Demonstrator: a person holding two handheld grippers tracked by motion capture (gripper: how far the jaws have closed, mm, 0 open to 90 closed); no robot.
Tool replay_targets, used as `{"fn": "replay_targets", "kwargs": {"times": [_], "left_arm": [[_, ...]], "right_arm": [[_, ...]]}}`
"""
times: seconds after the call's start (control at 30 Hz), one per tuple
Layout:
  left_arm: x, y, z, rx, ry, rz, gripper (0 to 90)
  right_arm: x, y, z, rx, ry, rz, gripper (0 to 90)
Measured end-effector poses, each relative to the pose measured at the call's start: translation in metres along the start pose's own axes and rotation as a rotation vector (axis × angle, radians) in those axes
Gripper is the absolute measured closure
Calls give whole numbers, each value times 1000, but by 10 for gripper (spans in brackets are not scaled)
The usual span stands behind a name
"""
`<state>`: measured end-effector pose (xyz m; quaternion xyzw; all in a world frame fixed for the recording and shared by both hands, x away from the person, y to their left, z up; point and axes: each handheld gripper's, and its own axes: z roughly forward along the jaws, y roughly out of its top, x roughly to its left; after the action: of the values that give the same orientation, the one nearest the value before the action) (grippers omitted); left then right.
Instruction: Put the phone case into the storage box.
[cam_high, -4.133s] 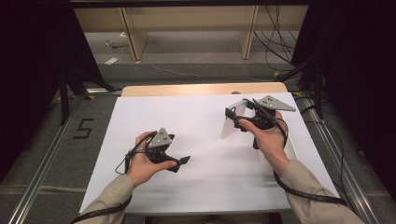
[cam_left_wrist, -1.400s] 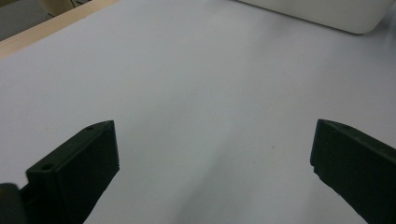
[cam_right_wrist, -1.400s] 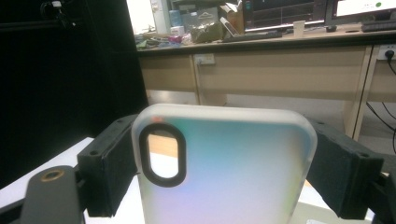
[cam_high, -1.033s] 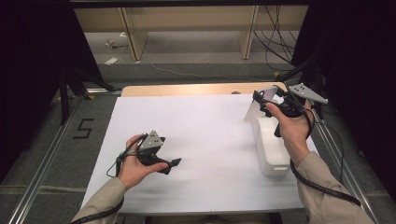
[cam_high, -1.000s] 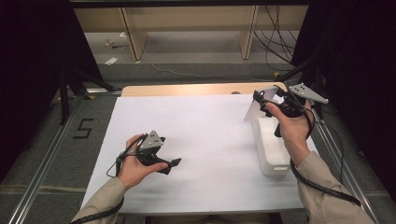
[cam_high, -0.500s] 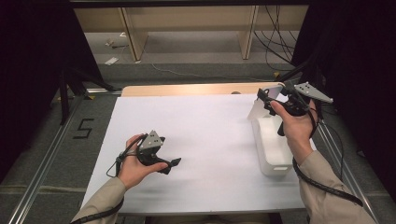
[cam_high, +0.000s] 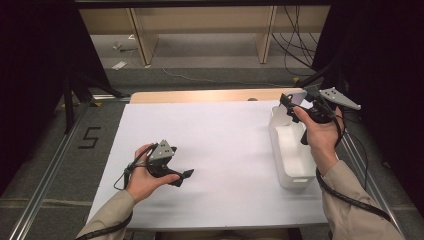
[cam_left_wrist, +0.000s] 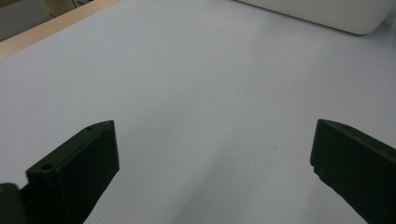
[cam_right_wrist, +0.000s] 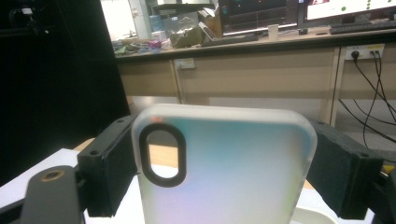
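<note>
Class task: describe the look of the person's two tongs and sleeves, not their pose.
Both tongs, left gripper and right gripper, are black with blocky jaws, each topped by a grey three-cornered plate. A black cable trails from each. The sleeves are khaki.

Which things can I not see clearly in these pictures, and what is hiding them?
- Phone case: its lower part is cut off by the bottom edge of the right gripper view; in the high view it is too small for detail.
- White bin: part of its right wall is hidden by the right hand in the high view; the top edge of the left gripper view cuts it.
- Left gripper: its body lies below that view's bottom edge.
</note>
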<state>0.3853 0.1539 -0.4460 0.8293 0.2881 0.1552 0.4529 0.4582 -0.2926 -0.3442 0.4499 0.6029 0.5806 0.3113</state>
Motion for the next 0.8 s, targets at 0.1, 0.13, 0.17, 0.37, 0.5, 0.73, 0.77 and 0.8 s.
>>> {"fn": "replay_targets", "kwargs": {"times": [0.1, 0.13, 0.17, 0.37, 0.5, 0.73, 0.77, 0.8], "left_arm": [[0, 0, 0, 1, 0, -1, 6], [0, 0, 0, 1, 0, -1, 6], [0, 0, 0, 3, 0, 1, 6], [0, 0, 0, 3, 1, 0, 6], [0, 0, 0, 3, 1, 0, 6], [0, 0, 0, 3, 2, 0, 6], [0, 0, 0, 0, 2, 0, 6], [0, 0, 0, 3, 2, 0, 6]], "right_arm": [[-2, 0, 0, 1, -9, 1, 180], [-3, 0, 0, 3, -9, 2, 180], [-3, -1, 0, 2, -11, 3, 180], [-6, -2, 0, 6, -24, 3, 180], [-8, -3, 0, 8, -27, 5, 180], [-10, -3, 1, 9, -38, -1, 180], [-11, -3, 1, 9, -40, -2, 180], [-11, -4, 1, 10, -41, -2, 180]]}}
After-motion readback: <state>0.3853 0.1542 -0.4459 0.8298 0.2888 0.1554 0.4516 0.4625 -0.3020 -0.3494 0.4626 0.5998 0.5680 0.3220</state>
